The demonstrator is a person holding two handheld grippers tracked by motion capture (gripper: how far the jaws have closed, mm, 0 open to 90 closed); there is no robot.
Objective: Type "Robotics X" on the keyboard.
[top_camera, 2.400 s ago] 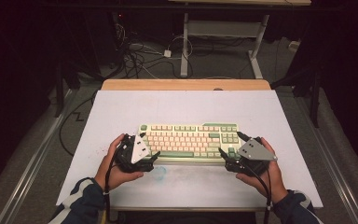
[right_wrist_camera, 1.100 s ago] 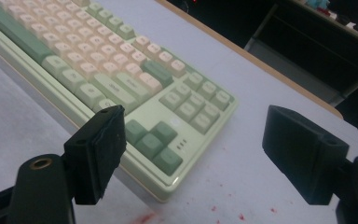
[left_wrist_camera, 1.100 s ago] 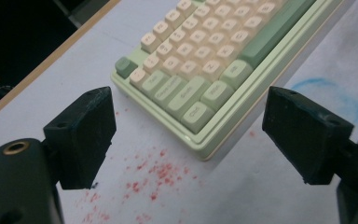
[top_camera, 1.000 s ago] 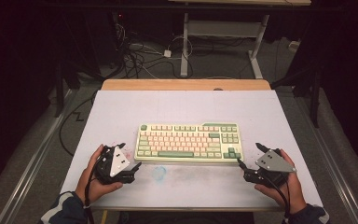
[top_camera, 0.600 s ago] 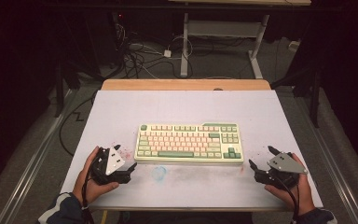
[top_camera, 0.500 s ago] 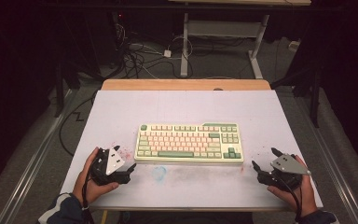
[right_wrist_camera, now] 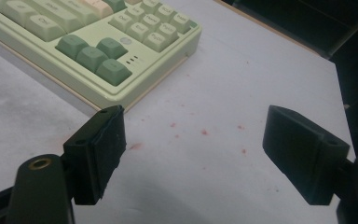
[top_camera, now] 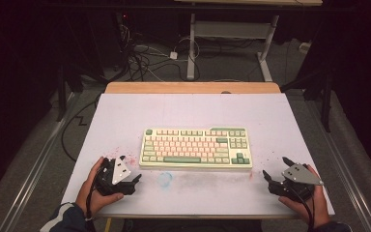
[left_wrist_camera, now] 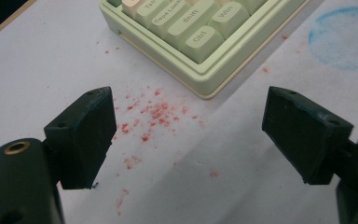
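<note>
On the white table (top_camera: 188,116), a keyboard (top_camera: 196,148) between two released hand-held grippers, left (top_camera: 133,181) and right (top_camera: 269,179).

One keyboard (top_camera: 196,148), one table (top_camera: 125,116), two grippers (top_camera: 136,181) (top_camera: 268,178), two hands (top_camera: 92,189) (top_camera: 309,203)

Left gripper (left_wrist_camera: 191,140) low over the white table (left_wrist_camera: 242,186), jaws spread wide, nothing between them.
Beyond the jaws, the near-left corner of a pale green keyboard (left_wrist_camera: 200,60), with Ctrl, Shift and Caps Lock keys readable. Red specks (left_wrist_camera: 156,114) scattered on the table between the jaws and just near of that corner, apart from the keyboard edge. A faint blue ring smudge (left_wrist_camera: 342,35) at far right.
</note>
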